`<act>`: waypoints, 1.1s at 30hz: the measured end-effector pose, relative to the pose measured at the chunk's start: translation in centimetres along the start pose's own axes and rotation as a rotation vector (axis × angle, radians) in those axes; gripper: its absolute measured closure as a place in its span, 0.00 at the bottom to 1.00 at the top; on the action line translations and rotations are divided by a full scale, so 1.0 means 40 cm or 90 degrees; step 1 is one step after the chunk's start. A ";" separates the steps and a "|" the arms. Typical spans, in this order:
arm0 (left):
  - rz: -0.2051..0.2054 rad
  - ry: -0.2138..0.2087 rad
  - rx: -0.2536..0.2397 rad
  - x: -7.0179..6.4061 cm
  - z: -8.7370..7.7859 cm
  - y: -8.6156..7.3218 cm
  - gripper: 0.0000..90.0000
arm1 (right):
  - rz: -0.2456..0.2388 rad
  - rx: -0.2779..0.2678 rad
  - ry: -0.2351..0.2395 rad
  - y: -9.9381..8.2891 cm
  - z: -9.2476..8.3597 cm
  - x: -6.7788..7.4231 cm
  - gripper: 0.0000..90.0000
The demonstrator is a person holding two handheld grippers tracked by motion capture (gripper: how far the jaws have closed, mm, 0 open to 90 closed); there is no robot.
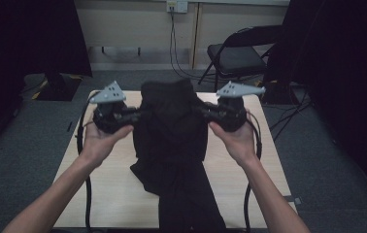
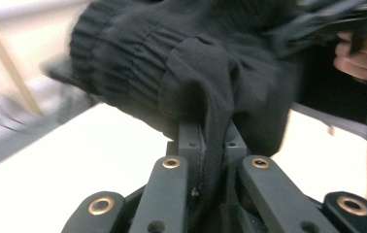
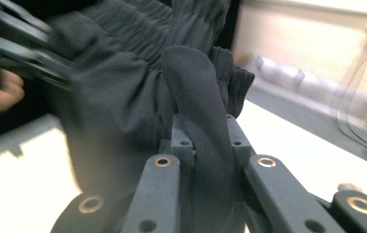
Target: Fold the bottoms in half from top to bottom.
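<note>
Black cloth: a dark piece of clothing hangs in the air between the 2 grippers, over the middle of the table, and its bottom part lies on the table near the person
Top edge of the cloth: it is gathered and ribbed, like a stretchy band
Left gripper: the left gripper is held up in the left hand and its jaws are closed tight on a fold of the cloth, seen pinched between them in the left gripper view
Right gripper: the right gripper is held up in the right hand and its jaws are closed tight on another fold of the cloth
Table: a light wood table sits on a grey floor
Grey plates: each gripper has a grey 3-cornered plate on top
Chair: a black folding chair stands behind the table, well apart from it
Cables: black cables trail down from the grippers along the table sides
</note>
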State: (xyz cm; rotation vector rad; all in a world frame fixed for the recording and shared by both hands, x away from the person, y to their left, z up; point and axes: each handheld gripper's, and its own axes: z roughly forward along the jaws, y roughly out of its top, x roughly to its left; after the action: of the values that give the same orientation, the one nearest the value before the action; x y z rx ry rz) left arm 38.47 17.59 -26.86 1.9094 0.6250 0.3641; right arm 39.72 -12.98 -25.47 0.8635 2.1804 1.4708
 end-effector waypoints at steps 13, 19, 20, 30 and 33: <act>-0.102 -0.083 0.226 -0.077 0.182 -0.364 0.94 | 0.062 0.210 0.019 -0.391 0.076 0.049 0.88; -0.096 -0.042 0.293 -0.083 0.241 -0.439 0.94 | 0.096 0.280 -0.012 -0.524 0.157 0.038 0.84; -0.091 -0.030 0.299 -0.082 0.249 -0.444 0.93 | 0.108 0.275 -0.017 -0.535 0.167 0.031 0.83; -0.115 0.092 0.275 0.091 0.359 -0.403 0.93 | 0.089 0.263 -0.095 -0.482 0.320 -0.067 0.79; -0.140 0.125 0.255 0.165 0.400 -0.390 0.93 | 0.092 0.263 -0.131 -0.446 0.398 -0.122 0.76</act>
State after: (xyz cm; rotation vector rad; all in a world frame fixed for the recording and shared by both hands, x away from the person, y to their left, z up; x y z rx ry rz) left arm 48.11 14.28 -47.81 2.1694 1.0951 0.3021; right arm 48.00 -9.93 -48.24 1.2688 2.3363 0.9452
